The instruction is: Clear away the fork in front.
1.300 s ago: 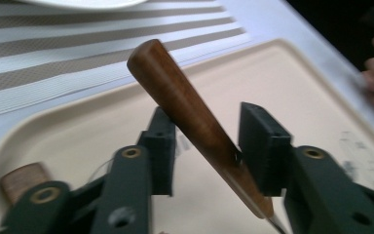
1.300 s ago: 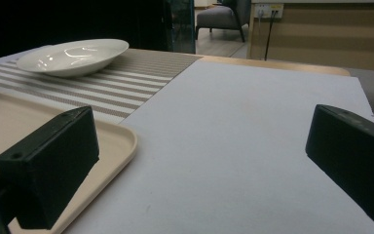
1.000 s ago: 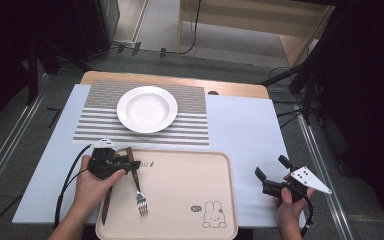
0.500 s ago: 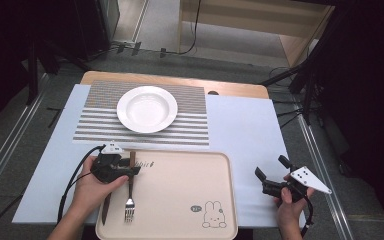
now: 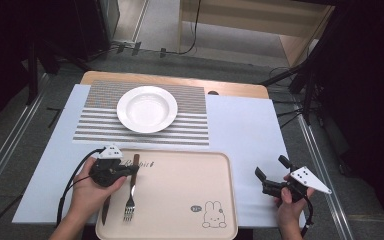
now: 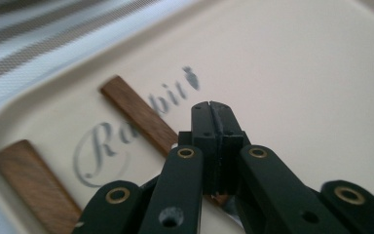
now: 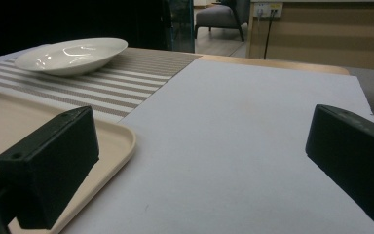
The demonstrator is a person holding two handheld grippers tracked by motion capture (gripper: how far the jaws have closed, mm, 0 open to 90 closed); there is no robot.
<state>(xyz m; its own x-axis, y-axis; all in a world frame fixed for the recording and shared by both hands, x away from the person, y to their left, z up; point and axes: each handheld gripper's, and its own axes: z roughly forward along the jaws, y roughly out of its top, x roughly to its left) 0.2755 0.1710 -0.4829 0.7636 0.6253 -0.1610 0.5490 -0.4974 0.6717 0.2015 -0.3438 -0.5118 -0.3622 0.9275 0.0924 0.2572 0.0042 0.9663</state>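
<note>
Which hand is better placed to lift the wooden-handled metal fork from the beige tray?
Left. The left gripper has just closed its fingers on the wooden-handled metal fork on the beige plastic tray. The right gripper waits open beyond the tray's right edge.

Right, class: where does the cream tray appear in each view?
High view: tray bottom centre, near the plate.
Left gripper view: tray floor behind the jaws, lettering on it.
Right gripper view: tray corner at lower left.
Shared landmark: striped placemat beyond the tray.
</note>
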